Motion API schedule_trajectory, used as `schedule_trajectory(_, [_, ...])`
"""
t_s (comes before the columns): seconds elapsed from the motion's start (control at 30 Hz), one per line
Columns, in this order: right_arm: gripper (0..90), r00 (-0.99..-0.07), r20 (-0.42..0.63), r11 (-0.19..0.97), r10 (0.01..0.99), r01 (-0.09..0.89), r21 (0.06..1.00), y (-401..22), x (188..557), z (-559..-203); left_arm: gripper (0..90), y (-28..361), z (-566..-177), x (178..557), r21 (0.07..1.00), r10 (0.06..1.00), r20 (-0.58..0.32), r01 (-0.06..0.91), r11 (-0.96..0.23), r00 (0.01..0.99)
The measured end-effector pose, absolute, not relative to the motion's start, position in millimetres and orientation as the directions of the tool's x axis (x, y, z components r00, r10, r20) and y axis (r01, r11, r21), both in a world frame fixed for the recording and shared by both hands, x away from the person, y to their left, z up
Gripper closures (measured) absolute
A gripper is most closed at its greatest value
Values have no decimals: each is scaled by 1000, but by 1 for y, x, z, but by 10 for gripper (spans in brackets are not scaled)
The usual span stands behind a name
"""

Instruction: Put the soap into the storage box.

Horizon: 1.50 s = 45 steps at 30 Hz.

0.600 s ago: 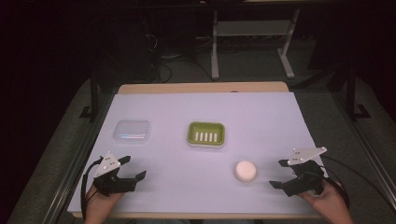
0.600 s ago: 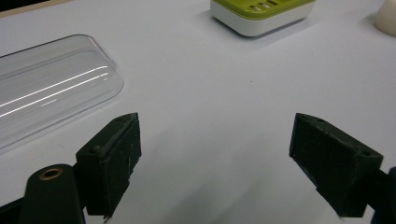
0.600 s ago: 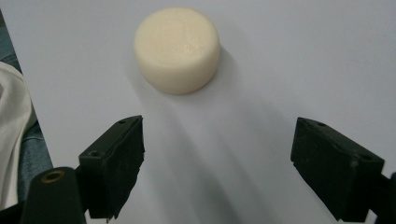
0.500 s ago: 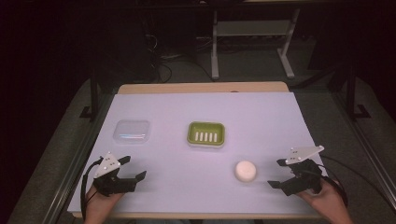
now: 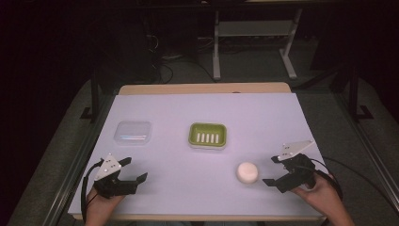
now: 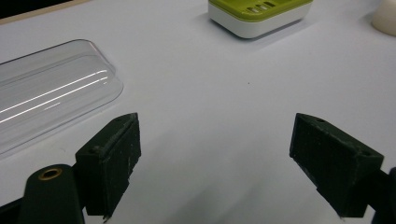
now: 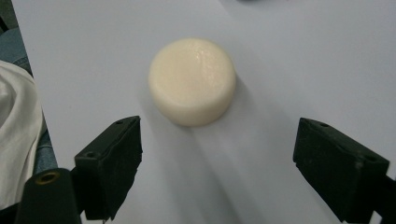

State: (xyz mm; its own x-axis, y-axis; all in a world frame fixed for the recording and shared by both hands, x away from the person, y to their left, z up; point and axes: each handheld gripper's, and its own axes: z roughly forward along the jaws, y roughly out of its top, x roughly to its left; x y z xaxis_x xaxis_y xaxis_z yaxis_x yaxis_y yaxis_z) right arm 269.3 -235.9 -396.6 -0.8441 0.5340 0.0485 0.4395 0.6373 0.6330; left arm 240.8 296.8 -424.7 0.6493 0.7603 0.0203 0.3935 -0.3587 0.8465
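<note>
Right hand-held gripper point(image 5: 276, 171) open and aimed at round cream soap bar point(image 5: 247, 172); left hand-held gripper point(image 5: 133, 170) open over bare table point(image 5: 164, 113).

Soap bar lying flat on the white table near the front edge, right of centre, just ahead of the right jaws and not touched by either; seen in the right gripper view point(image 7: 192, 81) beyond and slightly left of the gap between the spread jaws. Green soap dish point(image 5: 207, 135) with white base at mid-table, behind and left of the soap, apart from it. Clear plastic lid point(image 5: 133, 132) lying left of the dish, well apart. Left jaws spread wide with nothing between them, clear lid point(image 6: 51, 91) just ahead to their left, dish point(image 6: 258, 14) farther off.
</note>
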Motion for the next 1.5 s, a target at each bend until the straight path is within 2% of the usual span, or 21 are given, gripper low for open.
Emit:
schedule_trajectory(0.77, [141,-879,42,719,475,416,557,-203,284,-399,161,297,-425,241,847,756,24,389,-364,655])
schedule_trajectory(1.5, [141,-899,45,810,437,414,416,-166,304,-418,158,294,-425,241,843,747,25,388,-373,665])
